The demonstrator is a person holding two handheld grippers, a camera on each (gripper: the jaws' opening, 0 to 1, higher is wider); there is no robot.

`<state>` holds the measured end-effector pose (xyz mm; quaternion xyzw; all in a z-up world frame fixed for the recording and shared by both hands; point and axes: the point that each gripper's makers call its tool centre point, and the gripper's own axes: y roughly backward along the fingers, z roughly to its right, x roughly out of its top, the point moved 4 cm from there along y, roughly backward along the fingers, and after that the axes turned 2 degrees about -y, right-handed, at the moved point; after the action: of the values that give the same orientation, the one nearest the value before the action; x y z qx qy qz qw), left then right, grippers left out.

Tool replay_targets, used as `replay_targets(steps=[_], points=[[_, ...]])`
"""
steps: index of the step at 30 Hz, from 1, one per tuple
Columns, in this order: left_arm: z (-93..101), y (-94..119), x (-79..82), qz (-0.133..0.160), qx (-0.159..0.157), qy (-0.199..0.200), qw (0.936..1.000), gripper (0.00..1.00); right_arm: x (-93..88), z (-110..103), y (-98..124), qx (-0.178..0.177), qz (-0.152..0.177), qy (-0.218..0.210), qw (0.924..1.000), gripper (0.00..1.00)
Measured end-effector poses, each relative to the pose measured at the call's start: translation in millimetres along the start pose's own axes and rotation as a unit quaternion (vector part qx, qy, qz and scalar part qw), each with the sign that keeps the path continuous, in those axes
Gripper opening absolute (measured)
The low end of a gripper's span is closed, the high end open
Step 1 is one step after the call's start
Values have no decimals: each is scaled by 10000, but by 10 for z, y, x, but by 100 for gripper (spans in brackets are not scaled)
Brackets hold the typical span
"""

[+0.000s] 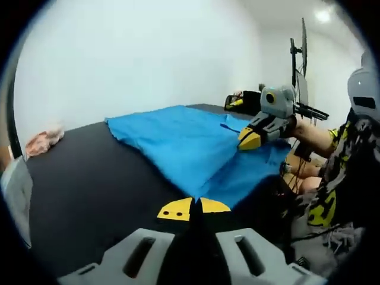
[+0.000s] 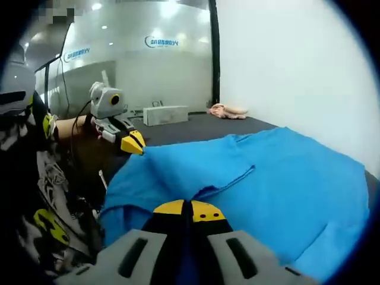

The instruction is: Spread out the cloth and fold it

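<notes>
Left gripper (image 1: 193, 209): grey moulded body with two slot-shaped recesses, black jaws, yellow tips with small dark dots. Right gripper (image 2: 190, 210): same grey body, same black jaws, same yellow tips. Thin black cables run beside grey housing of each gripper. Person (image 1: 350, 166) wears garment with black, white and yellow pattern, short-sleeved.

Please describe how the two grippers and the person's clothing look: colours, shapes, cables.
Each gripper has yellow jaw tips with small dark dots on black jaws, rising from a light grey body with slotted openings: left gripper, right gripper. Seen from the other side, the body carries thin dark cables. The person's sleeve is patterned black, grey and yellow.
</notes>
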<state>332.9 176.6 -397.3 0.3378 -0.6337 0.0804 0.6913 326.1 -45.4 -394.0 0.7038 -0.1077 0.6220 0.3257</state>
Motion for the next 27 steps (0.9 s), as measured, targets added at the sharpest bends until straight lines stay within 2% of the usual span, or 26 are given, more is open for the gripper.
replay_targets(steps=[1, 5, 6, 7, 8, 9, 11, 13, 20, 23, 25, 27], points=[[4, 33, 53, 147, -19, -124, 9998, 1, 21, -9, 18, 0, 56, 10, 10000, 1], [30, 70, 36, 149, -21, -85, 9999, 1, 52, -49, 47, 65, 157, 28, 9999, 1], [68, 70, 0, 99, -117, -391, 9991, 1, 33, -62, 42, 59, 126, 71, 9999, 1], [75, 74, -28, 64, -79, -583, 9982, 1, 11, -68, 42, 53, 100, 87, 9999, 1], [59, 73, -109, -113, 86, -642, 9978, 1, -20, -79, 40, 70, 47, 85, 9999, 1], [80, 75, -161, -245, 74, -716, 9971, 1, -75, -120, 25, 135, -59, 76, 9999, 1], [123, 92, -142, 12, 93, -818, 9966, 1, -168, -158, 7, 127, -222, 192, 9995, 1], [142, 147, -145, 12, 54, -416, 9991, 0, -203, -193, 3, 137, -252, 251, 9993, 1], [108, 208, -148, 94, -36, -214, 9997, 0, -155, -182, 76, 211, -151, 132, 9996, 3], [51, 250, -23, 347, -135, 64, 9993, 0, -106, -144, 175, 161, -3, 109, 9998, 5], [31, 277, 71, 552, -242, 291, 9978, 1, -31, -71, 308, 19, 175, 95, 9998, 5], [-26, 317, 205, 831, -291, 550, 9946, 4, 60, 55, 540, -195, 436, 83, 9988, 5]])
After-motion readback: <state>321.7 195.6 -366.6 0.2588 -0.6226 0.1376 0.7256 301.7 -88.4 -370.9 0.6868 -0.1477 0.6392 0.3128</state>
